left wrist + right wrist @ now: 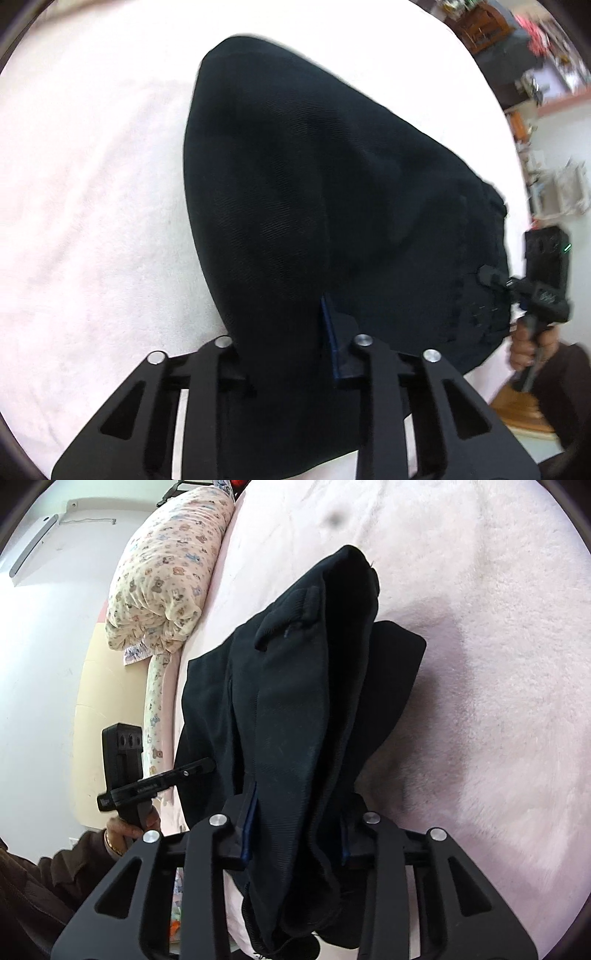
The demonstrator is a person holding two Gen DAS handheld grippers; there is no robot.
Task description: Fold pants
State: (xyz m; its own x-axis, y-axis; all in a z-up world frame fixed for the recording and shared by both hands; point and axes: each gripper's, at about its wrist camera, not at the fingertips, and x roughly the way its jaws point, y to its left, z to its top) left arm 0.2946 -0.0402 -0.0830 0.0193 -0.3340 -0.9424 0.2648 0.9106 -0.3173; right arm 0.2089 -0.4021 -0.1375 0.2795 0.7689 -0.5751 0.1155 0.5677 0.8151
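Pants [306, 701] bunched between both grippers' jaws, seemingly clamped.

We see pants [295, 184]: black | blanket [480, 664]: pale pink, plain | rolled quilt [162, 576]: cream with small bear print | grippers: black frames, blue pads [248, 827] | sleeve [55, 878]: dark brown | wall [37, 646]: white
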